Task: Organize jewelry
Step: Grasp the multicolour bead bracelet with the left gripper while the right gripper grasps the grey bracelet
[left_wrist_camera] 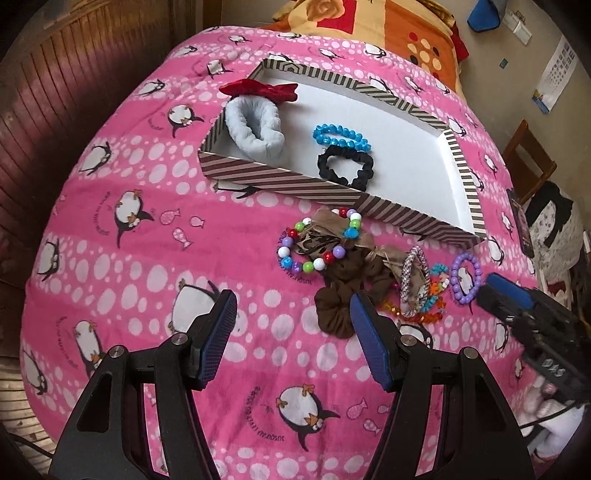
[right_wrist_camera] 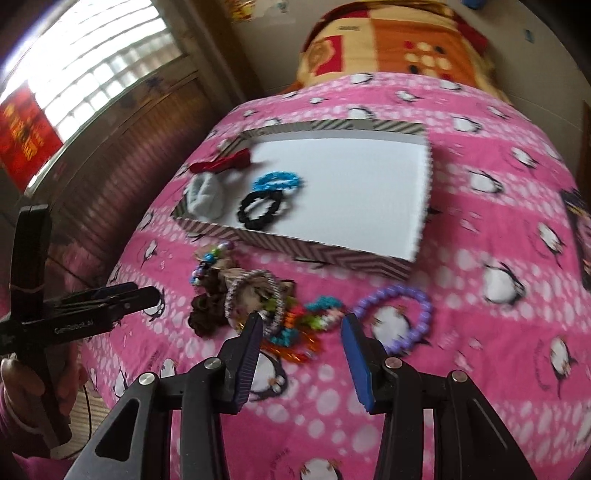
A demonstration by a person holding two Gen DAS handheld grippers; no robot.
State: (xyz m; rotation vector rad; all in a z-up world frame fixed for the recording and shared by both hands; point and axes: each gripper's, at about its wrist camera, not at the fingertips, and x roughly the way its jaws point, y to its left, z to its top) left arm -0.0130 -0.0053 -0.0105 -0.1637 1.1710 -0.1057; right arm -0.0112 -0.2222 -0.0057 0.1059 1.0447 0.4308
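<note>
A striped box [left_wrist_camera: 284,182] [right_wrist_camera: 295,247] with a white floor lies on the pink penguin blanket. In it are a grey-blue scrunchie [left_wrist_camera: 255,129], a red bow [left_wrist_camera: 258,90], a blue bead bracelet [left_wrist_camera: 341,136] and a black scrunchie [left_wrist_camera: 345,166]. In front of the box lie a multicoloured bead bracelet [left_wrist_camera: 317,240], a brown scrunchie [left_wrist_camera: 340,295], a silver bangle [left_wrist_camera: 415,280] [right_wrist_camera: 255,299], orange and teal beads [right_wrist_camera: 295,332] and a purple bead bracelet [left_wrist_camera: 466,273] [right_wrist_camera: 399,317]. My left gripper [left_wrist_camera: 293,314] is open and empty before the pile. My right gripper [right_wrist_camera: 301,325] is open and empty above the beads.
An orange patterned blanket [left_wrist_camera: 388,22] lies beyond the box. A wooden wall panel [left_wrist_camera: 55,92] runs along the left, with a window [right_wrist_camera: 92,66] above it. A wooden chair [left_wrist_camera: 528,158] stands at the right. The right gripper's body [left_wrist_camera: 528,321] shows in the left wrist view.
</note>
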